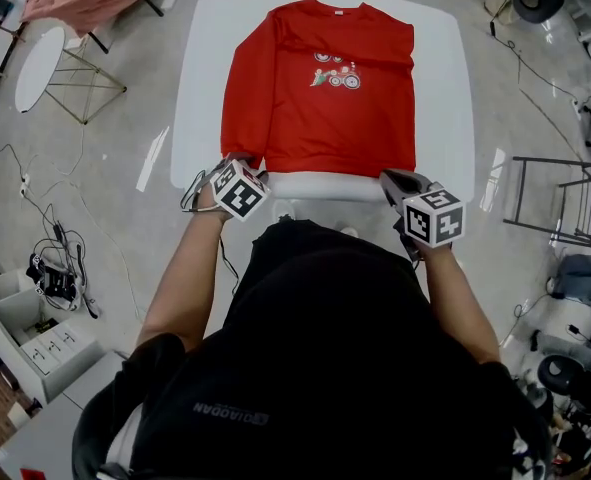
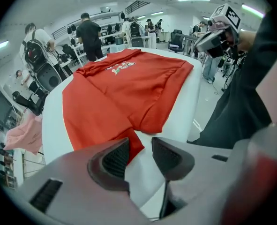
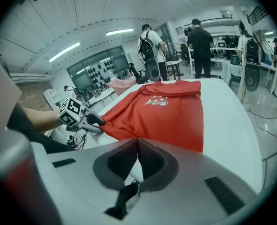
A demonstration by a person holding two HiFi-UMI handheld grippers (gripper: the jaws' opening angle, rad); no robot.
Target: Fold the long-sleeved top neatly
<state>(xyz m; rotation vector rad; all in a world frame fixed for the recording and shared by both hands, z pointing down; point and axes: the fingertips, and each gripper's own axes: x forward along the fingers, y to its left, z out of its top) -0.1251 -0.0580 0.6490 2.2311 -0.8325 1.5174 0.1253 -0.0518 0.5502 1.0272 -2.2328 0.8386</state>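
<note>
Red top point(image 1: 320, 98) flat on desk point(image 1: 445, 88), front up. Left tool point(image 2: 139, 156) jaws apart at hem corner, holding nothing; right tool point(image 3: 137, 159) closed, empty, near hem. Step: likely hem pickup. Next: spread right tool, pinch both corners

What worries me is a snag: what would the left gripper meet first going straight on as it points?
Probably the hem corner of the red long-sleeved top, just past the open left gripper; otherwise the white table under it.
</note>
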